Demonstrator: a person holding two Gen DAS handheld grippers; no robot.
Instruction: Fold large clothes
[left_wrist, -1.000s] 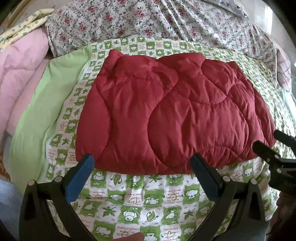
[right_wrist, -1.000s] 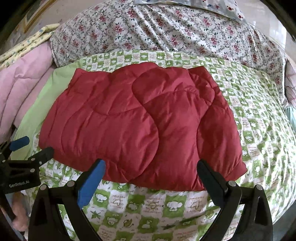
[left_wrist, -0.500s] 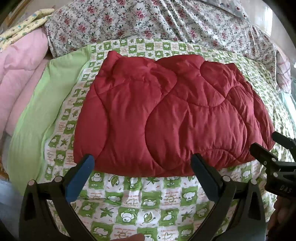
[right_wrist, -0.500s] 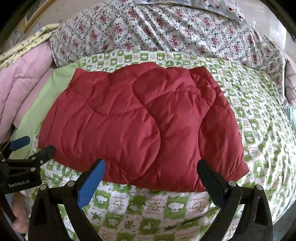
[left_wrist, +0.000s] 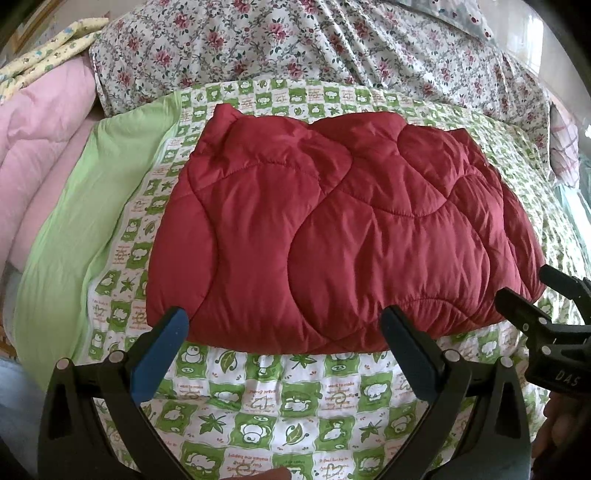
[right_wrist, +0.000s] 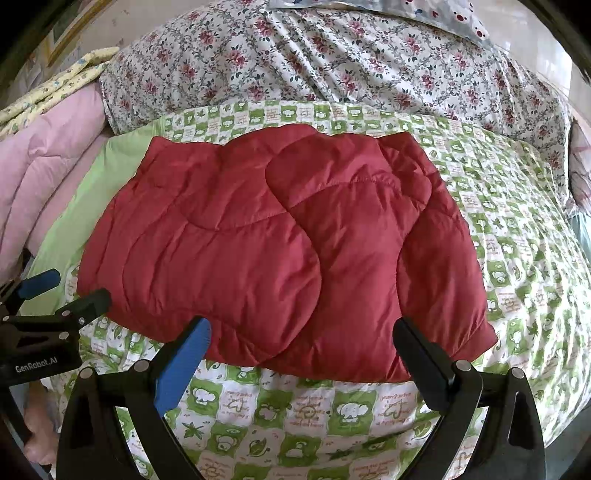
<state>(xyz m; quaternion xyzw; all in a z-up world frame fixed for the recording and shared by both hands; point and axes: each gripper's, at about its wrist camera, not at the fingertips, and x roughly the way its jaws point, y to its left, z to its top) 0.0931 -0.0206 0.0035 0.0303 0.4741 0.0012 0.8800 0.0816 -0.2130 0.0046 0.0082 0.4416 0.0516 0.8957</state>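
Left wrist view: left gripper (left_wrist: 284, 336) has its jaws spread wide, gripping nothing, hovering just short of the near edge of the red jacket (left_wrist: 332, 236). Right gripper (right_wrist: 301, 341) is the same — jaws released and empty, straddling the jacket's near hem toward its right side. The jacket lies flat in the middle of the bed, already looking folded into a puffy rectangle. Likely next step is another fold: pinch both near corners through all layers, lift together, carry evenly to the far edge, keep hems lined up — the slick padded fabric may slip or spring back, so press down before letting go. Under it is a green-and-white printed quilt (left_wrist: 280, 402) with a plain green border at left. Floral bedding (right_wrist: 332, 62) is heaped behind, a pink quilt (left_wrist: 40, 133) at left.
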